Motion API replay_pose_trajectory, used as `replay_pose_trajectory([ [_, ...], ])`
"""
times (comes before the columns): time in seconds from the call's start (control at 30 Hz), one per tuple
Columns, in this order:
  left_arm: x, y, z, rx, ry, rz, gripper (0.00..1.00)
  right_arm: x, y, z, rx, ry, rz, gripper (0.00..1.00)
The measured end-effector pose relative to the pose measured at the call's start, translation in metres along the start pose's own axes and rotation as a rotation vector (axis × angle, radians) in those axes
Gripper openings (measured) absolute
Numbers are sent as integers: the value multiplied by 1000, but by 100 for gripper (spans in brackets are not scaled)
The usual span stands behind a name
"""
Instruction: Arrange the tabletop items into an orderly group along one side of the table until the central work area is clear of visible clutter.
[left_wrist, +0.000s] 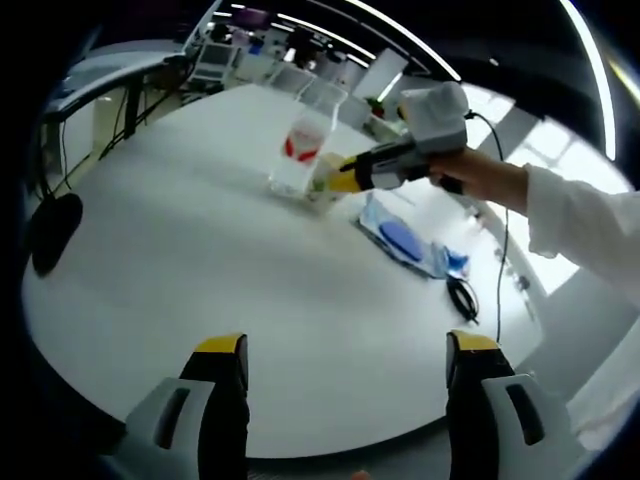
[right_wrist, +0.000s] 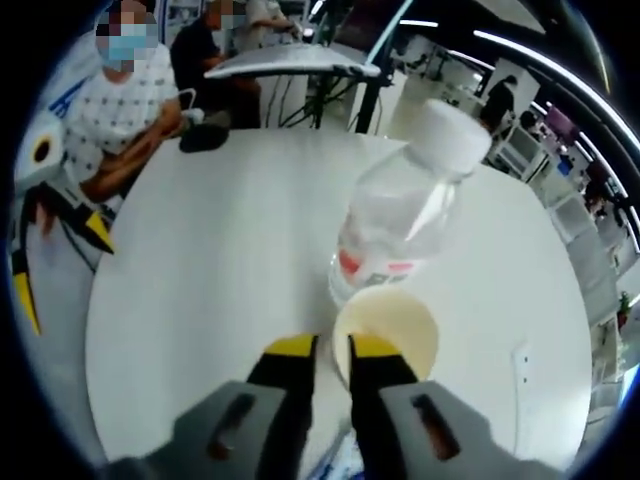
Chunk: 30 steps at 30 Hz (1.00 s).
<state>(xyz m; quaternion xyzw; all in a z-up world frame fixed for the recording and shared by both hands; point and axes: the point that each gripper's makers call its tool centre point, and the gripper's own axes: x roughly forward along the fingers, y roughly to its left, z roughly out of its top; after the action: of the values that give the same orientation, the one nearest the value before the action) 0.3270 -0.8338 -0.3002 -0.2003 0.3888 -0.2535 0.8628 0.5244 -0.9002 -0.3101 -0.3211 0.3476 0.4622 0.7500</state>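
Illumination is bright and even, supplied by long ceiling strip lights (left_wrist: 400, 30) that streak as curved white lines in both views. The white counter (left_wrist: 200, 280) is close to overexposed in the left gripper view; shadows on it are faint and soft. Windows (left_wrist: 540, 140) at right are blown out. Fisheye bending is strong toward the edges. The water bottle (right_wrist: 405, 210) shows glare on its side and slight softness.

Open-plan office or lab: white table (left_wrist: 200, 260), strip ceiling lights (left_wrist: 400, 30), desks behind.
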Motion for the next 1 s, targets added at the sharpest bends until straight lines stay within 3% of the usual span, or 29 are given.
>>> replay_pose_trajectory([
  [0.43, 0, 1, -1, 0, 0, 2, 78, -6, -5, -6, -17, 11, -14, 12],
  [0.63, 0, 0, -1, 1, 2, 2, 78, -5, -8, -11, -63, 18, -12, 0],
  [1.0, 0, 1, 0, -4, -2, 5, 78, -2, -11, -11, -77, 17, -8, 0],
])
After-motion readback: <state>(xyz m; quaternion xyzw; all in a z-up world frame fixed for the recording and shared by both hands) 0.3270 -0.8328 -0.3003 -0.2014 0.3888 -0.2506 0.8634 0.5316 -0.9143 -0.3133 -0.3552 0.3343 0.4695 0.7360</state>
